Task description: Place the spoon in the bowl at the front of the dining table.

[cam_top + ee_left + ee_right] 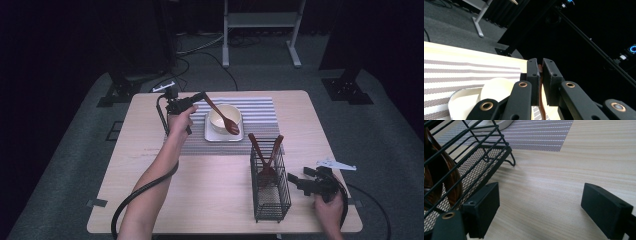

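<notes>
My left gripper (201,96) is shut on the handle of a brown wooden spoon (223,118). The spoon slants down to the right, its bowl end over a cream bowl (218,120) that sits on a white square plate (212,136). In the left gripper view the spoon handle (540,96) shows pinched between the jaws (540,63), with the cream bowl (495,87) below to the left. My right gripper (298,176) stands open, low over the table, just right of a black wire basket (270,192). The basket holds two wooden utensils (266,152). The right gripper view has nothing between the jaws (541,195), with the basket (474,157) at left.
A grey striped placemat (260,112) lies under the plate at the table's far middle. The wooden table (210,190) has bare room at front left and centre. Behind the table stand a white frame (262,22) and dark stands on the carpet.
</notes>
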The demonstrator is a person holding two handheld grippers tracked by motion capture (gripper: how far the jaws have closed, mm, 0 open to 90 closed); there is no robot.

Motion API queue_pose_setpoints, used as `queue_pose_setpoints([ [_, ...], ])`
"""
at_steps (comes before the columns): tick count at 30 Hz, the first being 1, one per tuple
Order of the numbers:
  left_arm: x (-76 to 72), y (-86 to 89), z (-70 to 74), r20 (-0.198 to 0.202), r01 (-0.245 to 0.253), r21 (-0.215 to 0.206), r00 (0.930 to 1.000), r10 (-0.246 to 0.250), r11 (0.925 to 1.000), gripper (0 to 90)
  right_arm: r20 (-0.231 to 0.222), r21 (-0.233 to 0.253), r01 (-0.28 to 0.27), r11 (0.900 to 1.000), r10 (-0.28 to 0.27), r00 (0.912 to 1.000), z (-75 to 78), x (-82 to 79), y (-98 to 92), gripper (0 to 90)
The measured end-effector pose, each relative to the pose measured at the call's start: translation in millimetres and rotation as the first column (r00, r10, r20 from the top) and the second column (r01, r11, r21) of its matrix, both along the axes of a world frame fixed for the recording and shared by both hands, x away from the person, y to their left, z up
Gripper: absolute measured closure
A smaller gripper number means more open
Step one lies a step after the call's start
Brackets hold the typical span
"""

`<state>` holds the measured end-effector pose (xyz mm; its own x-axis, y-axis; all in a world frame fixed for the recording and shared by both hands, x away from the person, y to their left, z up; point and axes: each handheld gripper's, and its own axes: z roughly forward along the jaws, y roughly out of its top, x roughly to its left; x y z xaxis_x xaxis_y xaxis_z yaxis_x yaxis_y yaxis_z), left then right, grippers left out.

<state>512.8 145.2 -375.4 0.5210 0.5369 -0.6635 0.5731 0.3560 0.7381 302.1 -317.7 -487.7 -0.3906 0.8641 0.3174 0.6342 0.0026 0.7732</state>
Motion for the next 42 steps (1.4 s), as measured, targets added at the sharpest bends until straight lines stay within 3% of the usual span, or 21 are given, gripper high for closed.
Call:
queue_pose_setpoints([
  [12, 7.9, 10.6, 9.2, 0.002, -0.061, -0.001, 0.9982, 0.061, 0.9982, 84.2, 0.002, 0.0, -0.001, 1.0, 0.001, 1.0, -0.1, 0.0, -0.2, 14.1],
  [30, 15.1, 18.0, 11.0, 0.0, -0.109, 0.005, 0.9941, 0.109, 0.9941, 84.2, 0.001, 0.003, 0.0, 1.0, 0.0, 1.0, 0.0, -0.1, -0.4, 14.1],
  [42, 18.4, 24.5, -0.1, -0.02, -0.158, 0.014, 0.9872, 0.158, 0.9873, 84.1, 0.003, 0.004, -0.001, 1.0, 0.001, 1.0, -0.1, -0.1, -0.5, 14.1],
])
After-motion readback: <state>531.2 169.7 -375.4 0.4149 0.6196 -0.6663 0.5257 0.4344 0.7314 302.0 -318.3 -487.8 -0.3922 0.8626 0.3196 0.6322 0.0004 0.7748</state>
